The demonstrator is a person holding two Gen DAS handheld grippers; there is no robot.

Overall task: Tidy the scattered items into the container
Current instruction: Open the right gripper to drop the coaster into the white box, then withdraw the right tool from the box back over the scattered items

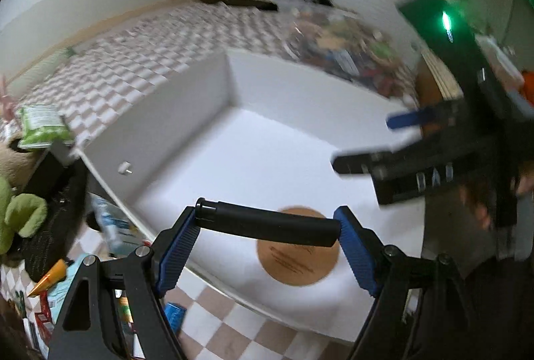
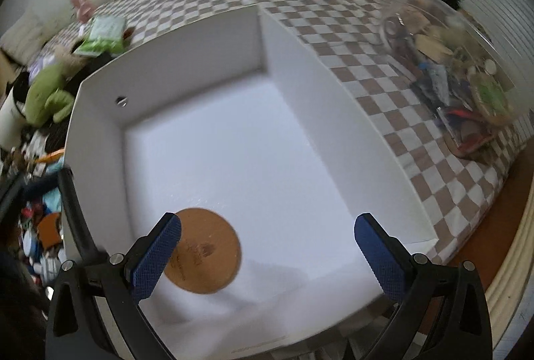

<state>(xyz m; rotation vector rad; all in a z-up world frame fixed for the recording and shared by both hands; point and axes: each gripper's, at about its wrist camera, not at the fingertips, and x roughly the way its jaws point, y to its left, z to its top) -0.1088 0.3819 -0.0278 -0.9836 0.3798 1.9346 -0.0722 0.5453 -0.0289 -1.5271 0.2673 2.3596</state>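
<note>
A black cylinder (image 1: 267, 225) is pinched end to end between the blue fingers (image 1: 177, 253) of the left gripper (image 1: 267, 246), held over the near edge of the white box (image 2: 300, 66) at the lower middle of the left wrist view. Inside the box, low in the frame, lies a round cork coaster (image 2: 203, 255). The right gripper (image 2: 267, 256) hovers above it with fingers spread wide and empty, and the box rests on a checkered blanket (image 2: 383, 83) with a green plush toy (image 2: 50, 93) at the left.
</note>
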